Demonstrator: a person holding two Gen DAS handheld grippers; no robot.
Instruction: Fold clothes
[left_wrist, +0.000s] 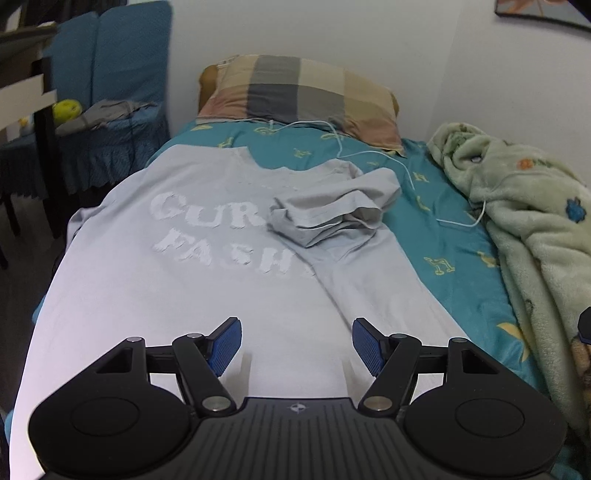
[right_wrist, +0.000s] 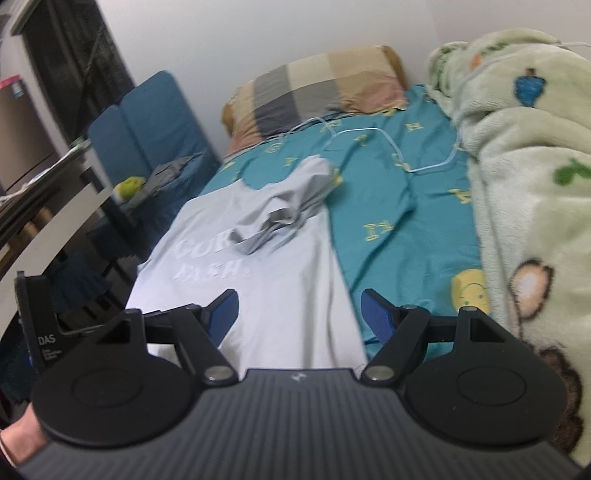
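Observation:
A light grey T-shirt (left_wrist: 192, 258) with white lettering lies spread on the bed, collar toward the pillow. Its right sleeve (left_wrist: 332, 206) is flipped inward and bunched over the chest. In the right wrist view the same T-shirt (right_wrist: 280, 280) lies ahead with the crumpled sleeve (right_wrist: 284, 214) on top. My left gripper (left_wrist: 297, 345) hovers open above the shirt's lower part, nothing between its blue pads. My right gripper (right_wrist: 299, 314) is open too, above the shirt's right hem edge. The left gripper's body (right_wrist: 40, 332) shows at the left edge of the right wrist view.
A teal patterned bedsheet (left_wrist: 450, 236) covers the bed. A checked pillow (left_wrist: 306, 96) lies at the head, a white cable (left_wrist: 406, 170) trails across the sheet, and a green fleece blanket (left_wrist: 528, 214) is piled along the right. A blue-covered chair (left_wrist: 110, 96) with grey cloth stands at the left.

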